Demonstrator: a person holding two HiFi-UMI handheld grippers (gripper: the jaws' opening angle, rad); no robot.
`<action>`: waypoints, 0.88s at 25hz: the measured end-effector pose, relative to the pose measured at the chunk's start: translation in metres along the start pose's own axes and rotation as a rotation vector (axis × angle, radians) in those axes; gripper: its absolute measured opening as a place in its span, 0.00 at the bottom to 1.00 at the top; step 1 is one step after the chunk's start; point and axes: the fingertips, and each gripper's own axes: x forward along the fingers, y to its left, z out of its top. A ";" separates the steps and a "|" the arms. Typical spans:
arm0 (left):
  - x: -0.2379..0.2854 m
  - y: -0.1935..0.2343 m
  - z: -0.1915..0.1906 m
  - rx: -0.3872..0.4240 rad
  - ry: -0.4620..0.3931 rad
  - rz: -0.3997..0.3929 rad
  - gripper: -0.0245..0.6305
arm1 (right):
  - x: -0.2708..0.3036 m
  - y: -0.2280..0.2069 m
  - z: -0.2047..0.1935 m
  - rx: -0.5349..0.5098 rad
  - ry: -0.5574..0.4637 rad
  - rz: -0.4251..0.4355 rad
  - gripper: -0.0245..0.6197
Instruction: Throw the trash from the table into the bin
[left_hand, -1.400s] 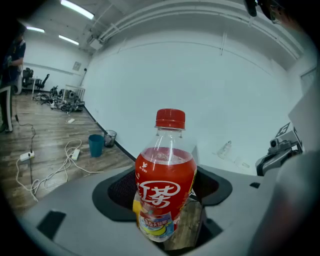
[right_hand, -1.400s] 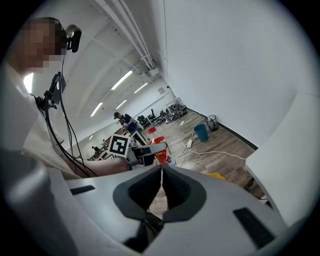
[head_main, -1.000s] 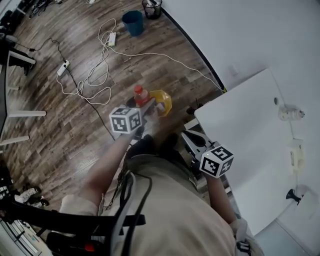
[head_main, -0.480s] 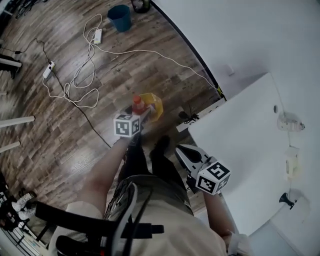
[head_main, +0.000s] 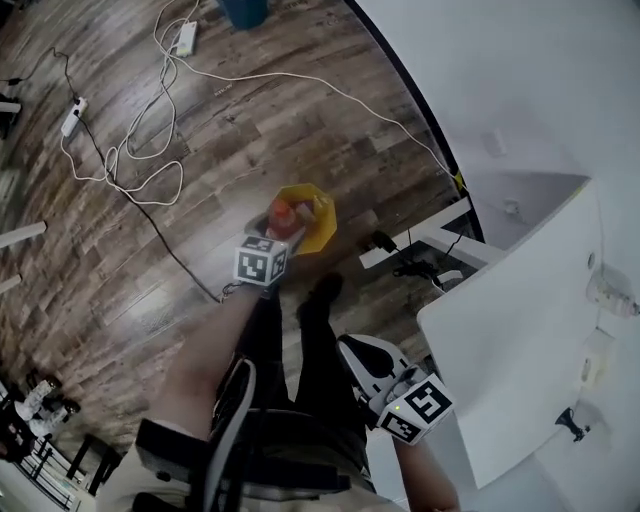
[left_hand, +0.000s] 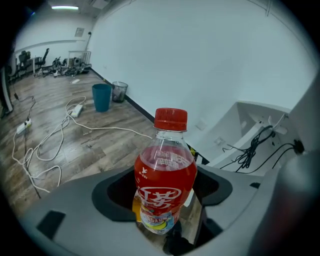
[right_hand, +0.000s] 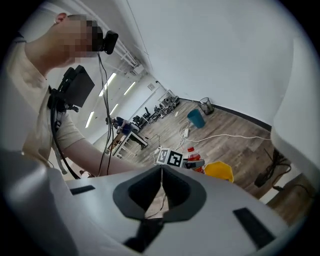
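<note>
Red bottle (left_hand: 165, 167) gripped in left claw (left_hand: 163, 192); over yellow bin (head_main: 318, 232); right claw (right_hand: 161, 174) closed, empty

The bottle (left_hand: 165, 175) is of clear, glossy plastic, with a smooth red plastic cap (left_hand: 170, 119) and a shiny printed label (left_hand: 159, 202). The floor (head_main: 120, 270) shows wood-grain planks with a dull sheen. The bin (head_main: 322, 235) looks like smooth yellow plastic. The worktop (head_main: 520, 340) is white and matt.
</note>
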 end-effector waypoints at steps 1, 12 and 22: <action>0.011 0.004 -0.006 0.022 0.012 -0.008 0.55 | 0.008 -0.004 -0.004 0.007 0.003 -0.004 0.07; 0.098 0.035 -0.070 0.206 0.151 -0.055 0.55 | 0.066 -0.057 -0.047 0.063 0.052 -0.023 0.07; 0.132 0.038 -0.068 0.244 0.098 -0.096 0.55 | 0.084 -0.075 -0.066 0.092 0.095 -0.017 0.07</action>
